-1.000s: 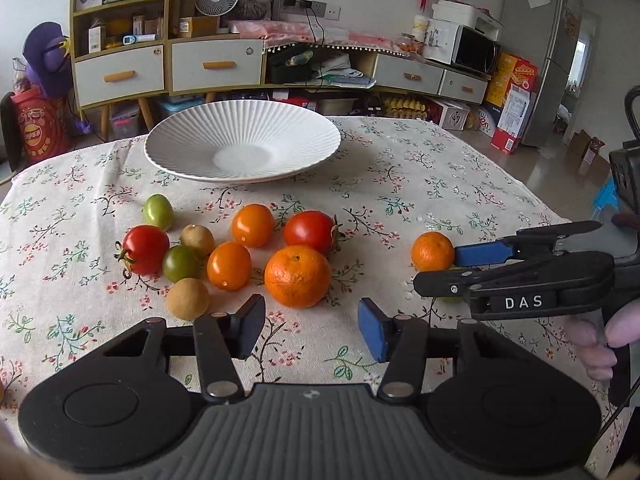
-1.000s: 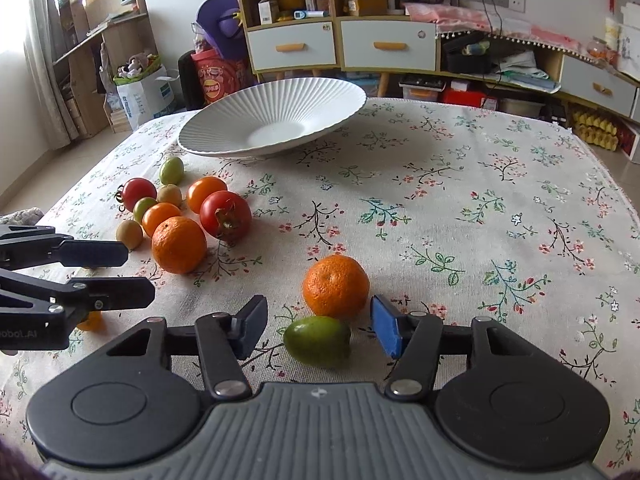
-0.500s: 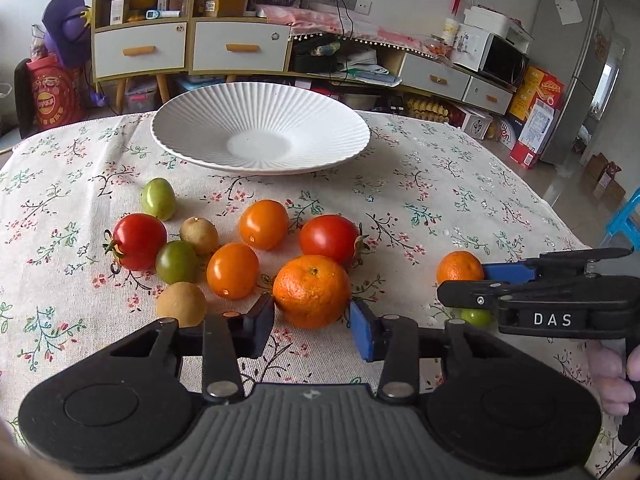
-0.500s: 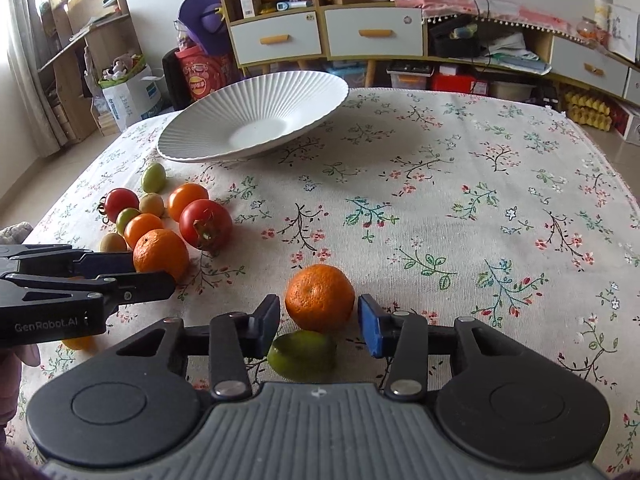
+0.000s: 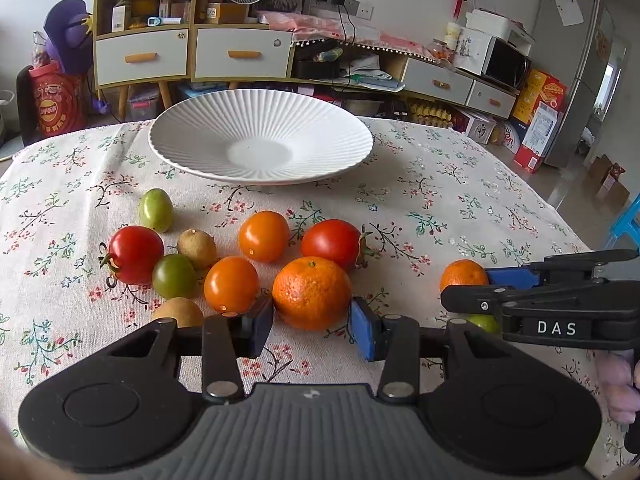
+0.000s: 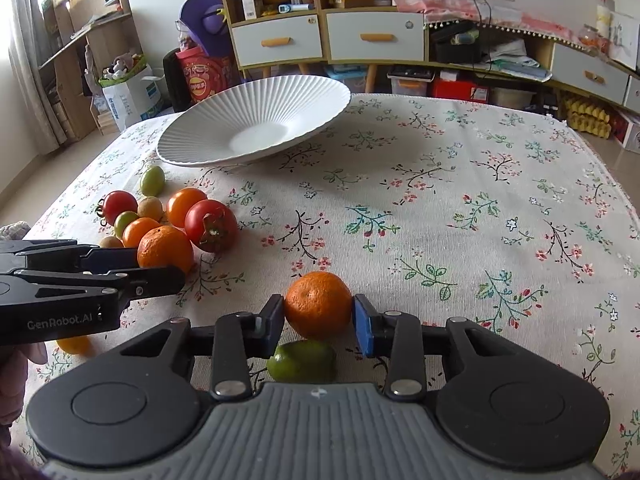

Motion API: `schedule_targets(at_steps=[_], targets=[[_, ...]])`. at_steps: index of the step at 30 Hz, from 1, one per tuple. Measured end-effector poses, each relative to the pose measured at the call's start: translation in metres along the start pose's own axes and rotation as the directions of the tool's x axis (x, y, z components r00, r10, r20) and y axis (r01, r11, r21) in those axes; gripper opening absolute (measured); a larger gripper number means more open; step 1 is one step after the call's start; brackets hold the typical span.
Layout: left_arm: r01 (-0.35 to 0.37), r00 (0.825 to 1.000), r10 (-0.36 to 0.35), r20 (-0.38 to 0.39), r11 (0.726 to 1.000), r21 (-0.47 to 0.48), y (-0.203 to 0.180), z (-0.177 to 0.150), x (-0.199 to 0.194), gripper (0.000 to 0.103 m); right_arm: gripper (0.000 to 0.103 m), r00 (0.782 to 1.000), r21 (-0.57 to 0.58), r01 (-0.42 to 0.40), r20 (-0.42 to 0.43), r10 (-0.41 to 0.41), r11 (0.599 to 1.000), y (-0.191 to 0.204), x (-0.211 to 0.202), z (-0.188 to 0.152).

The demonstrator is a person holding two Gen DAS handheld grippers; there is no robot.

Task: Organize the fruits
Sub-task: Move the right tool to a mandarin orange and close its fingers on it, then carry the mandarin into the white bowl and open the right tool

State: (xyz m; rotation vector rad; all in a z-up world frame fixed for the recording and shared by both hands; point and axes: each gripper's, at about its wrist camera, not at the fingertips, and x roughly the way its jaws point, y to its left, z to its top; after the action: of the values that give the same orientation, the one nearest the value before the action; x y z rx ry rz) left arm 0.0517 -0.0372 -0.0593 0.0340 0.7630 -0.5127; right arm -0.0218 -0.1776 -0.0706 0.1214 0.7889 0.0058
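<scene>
A large mandarin (image 5: 312, 292) lies at the near edge of a fruit cluster, and my left gripper (image 5: 311, 328) is shut on it, pads on both flanks. To its right, a smaller mandarin (image 6: 318, 306) sits alone on the cloth. My right gripper (image 6: 318, 320) has its jaws closing on this one, and both pads touch its sides. A green lime (image 6: 302, 362) lies just in front of it, under the right gripper. A white ribbed plate (image 5: 172, 156) stands empty at the table's far side. Both mandarins rest on the tablecloth.
Behind the large mandarin lie two red tomatoes (image 5: 332, 242), two orange tomatoes (image 5: 264, 236), green fruits (image 5: 156, 210) and brownish round fruits (image 5: 197, 248). A small orange fruit (image 6: 74, 345) lies under the left gripper. Bare floral cloth (image 6: 480, 200) stretches to the right.
Both grippers have moved forward a little and narrowed their jaws around the mandarins, from standing wide apart to touching the fruit. The fruits on the table have not shifted.
</scene>
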Motion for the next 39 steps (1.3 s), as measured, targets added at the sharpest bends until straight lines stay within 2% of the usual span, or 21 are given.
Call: schedule_targets(at_steps=[21,31,39], targets=[[0.002,1.0,-0.002,-0.002,1.0,-0.002,-0.003,0.004,0.003,0.034,0.033,1.0,-0.004,-0.003,-0.003,0.003,1.0,0.003,-0.001,0.003],[-0.003,1.0,0.003,0.013,1.0,-0.001,-0.007,0.017,-0.009,0.034,0.033,0.999,0.032,-0.023,0.032,0.022,0.999,0.007,-0.017,0.025],[-0.027,0.999,0.027,0.023,0.999,-0.031,-0.01,0.042,-0.017,0.034,0.033,0.998,0.089,-0.04,0.051,0.035,0.995,0.017,-0.024,0.054]])
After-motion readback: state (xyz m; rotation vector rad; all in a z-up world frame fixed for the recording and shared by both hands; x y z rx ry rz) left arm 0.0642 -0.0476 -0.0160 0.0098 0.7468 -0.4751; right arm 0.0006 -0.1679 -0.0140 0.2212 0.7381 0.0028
